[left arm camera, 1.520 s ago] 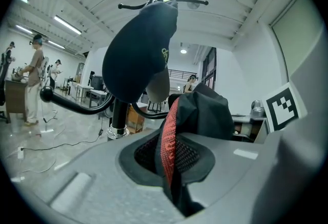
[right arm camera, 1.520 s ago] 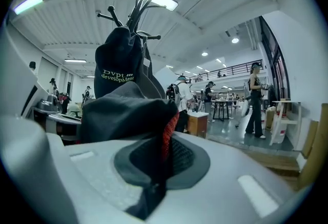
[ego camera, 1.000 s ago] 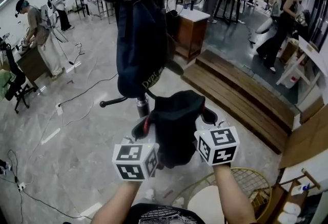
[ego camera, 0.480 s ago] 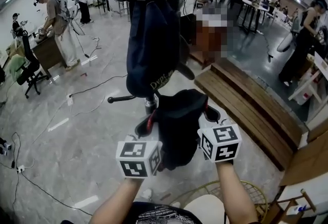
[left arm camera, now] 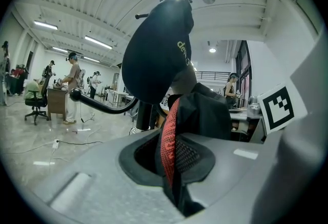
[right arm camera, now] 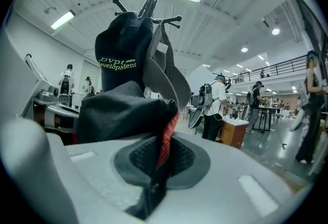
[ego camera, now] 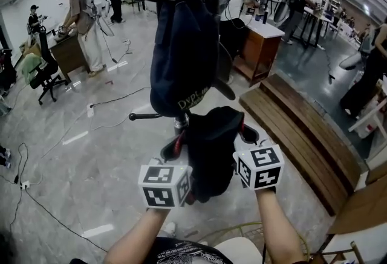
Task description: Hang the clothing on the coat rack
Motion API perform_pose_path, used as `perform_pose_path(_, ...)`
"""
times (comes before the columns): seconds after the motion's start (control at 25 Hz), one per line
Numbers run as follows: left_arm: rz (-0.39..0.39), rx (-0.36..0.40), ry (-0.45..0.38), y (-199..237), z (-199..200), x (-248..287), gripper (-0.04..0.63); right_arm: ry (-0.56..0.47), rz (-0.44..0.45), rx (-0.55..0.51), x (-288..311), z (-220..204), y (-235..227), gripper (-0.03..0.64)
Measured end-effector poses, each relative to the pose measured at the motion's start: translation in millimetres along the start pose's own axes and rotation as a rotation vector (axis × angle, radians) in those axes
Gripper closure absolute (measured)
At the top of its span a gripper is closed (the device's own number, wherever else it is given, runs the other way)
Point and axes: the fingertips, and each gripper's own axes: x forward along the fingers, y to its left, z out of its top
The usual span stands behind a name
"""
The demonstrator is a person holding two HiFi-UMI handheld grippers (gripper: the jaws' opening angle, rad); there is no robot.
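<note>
A black garment with red mesh trim (ego camera: 208, 148) hangs between my two grippers, just in front of the black coat rack (ego camera: 176, 122). My left gripper (ego camera: 174, 154) is shut on its left edge; the red trim (left arm camera: 169, 141) is pinched between the jaws. My right gripper (ego camera: 242, 139) is shut on the right edge, and the red trim (right arm camera: 165, 141) shows between its jaws. A navy garment with pale lettering (ego camera: 181, 51) hangs on the rack above, seen also in the left gripper view (left arm camera: 156, 54) and the right gripper view (right arm camera: 120, 54). A bare hook (ego camera: 145, 116) sticks out left.
A wooden bench (ego camera: 302, 130) runs along the right. A wooden cabinet (ego camera: 260, 45) stands behind the rack. Several people work at desks, one at the far left (ego camera: 81, 21). Cables (ego camera: 36, 190) trail over the shiny floor. A round wire-rimmed stool (ego camera: 242, 238) is near my feet.
The head view has swung right, so the rack and room shifted in frame. Both grippers keep their hold on the black garment at about the same height.
</note>
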Motion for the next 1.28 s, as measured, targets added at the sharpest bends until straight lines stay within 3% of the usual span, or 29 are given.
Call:
perform_pose_path(0.68,0.106,-0.03,0.034,15,-15,15,0.574,0.041,0.156,0.022,43,-22,10,0.601)
perform_pose_path(1.28,0.125,-0.041,0.061,26,-29,34,0.574,0.042,0.197,0.066,65,-35,14,0.601)
